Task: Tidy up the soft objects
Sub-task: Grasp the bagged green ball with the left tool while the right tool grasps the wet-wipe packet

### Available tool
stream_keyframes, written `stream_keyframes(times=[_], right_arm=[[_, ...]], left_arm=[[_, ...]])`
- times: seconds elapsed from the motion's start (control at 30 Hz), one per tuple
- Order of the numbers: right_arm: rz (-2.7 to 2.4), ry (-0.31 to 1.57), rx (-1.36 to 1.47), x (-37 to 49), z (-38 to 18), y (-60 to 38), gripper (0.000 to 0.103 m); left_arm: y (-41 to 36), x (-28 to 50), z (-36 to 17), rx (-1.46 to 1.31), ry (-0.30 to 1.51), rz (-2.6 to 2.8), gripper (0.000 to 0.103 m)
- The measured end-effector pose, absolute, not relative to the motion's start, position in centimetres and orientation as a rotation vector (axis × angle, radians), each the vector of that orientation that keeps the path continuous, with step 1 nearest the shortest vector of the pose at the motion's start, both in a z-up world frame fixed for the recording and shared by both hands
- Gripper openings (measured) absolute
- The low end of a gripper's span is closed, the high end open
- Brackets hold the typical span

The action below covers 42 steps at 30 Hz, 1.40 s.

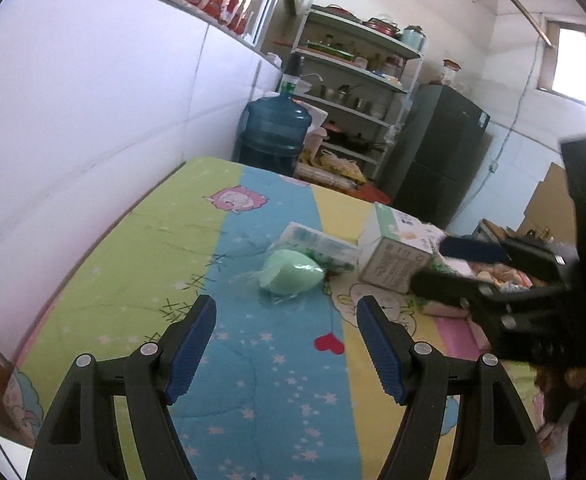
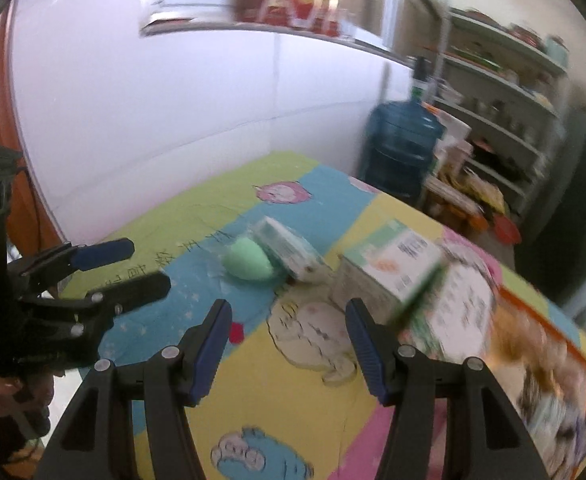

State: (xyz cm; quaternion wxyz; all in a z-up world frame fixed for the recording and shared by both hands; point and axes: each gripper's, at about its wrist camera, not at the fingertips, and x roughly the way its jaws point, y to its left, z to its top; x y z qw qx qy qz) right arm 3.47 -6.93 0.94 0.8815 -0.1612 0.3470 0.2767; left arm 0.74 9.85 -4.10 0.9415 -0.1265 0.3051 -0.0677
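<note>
- While both sets of jaws stand spread with nothing between them, left gripper [image 1: 287,354] and right gripper [image 2: 289,354] hang above the striped cartoon-print quilt [image 1: 253,360] covering the tabletop.
- Ahead of the left jaws, slightly right of their gap: soft mint-green egg-shaped pouch in clear wrap [image 1: 292,276], touching the white-and-green plastic tissue pack [image 1: 319,246] behind it.
- Beyond the right jaws' right pad: white-and-green carton-like box [image 2: 389,270], close beside the tissue pack.
- Risk, as a judgement: pouch and pack touching, so a pinch on one could drag or trap the other; slippery wrap could slide out of the pads.
- Risk: both grippers aimed toward the same cluster, so a collision between them seems possible.
- Right view only: orange-edged printed bag [image 2: 533,360] right of the box, heavily blurred.
- Left view only: sharper edges of pouch and pack; dark fridge [image 1: 437,152] beyond.
</note>
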Motion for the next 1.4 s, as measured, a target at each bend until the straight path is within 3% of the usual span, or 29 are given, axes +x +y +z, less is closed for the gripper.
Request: stream_keyframes(times=[0.2,0.3,0.83,1.07,1.4], right_arm=[[0.689,0.774,-0.415,8.0,0.7,-3.8,0.06],[0.719,0.83,-0.46,10.5,-0.2,-2.4,0.068],[0.653,1.079,-0.557,17.6,-6.1,0.5,0.067],[0.601,1.082,-0.682,17.1,-7.1,2.6,0.05],[0.62,1.044,-0.63,16.4,-5.6,2.3,0.043]], left_arm=[[10.4,1.0,-4.8,-0.272,0.628,-0.135,0.074],[10.8,1.2,-5.1,-0.277,0.633,-0.136,0.074],[12.4,3.0,-6.7,-0.313,0.665,-0.154,0.074],[13.1,3.4,-7.2,-0.325,0.675,-0.15,0.074],[13.1,3.5,-7.3,-0.312,0.678,-0.148,0.074]])
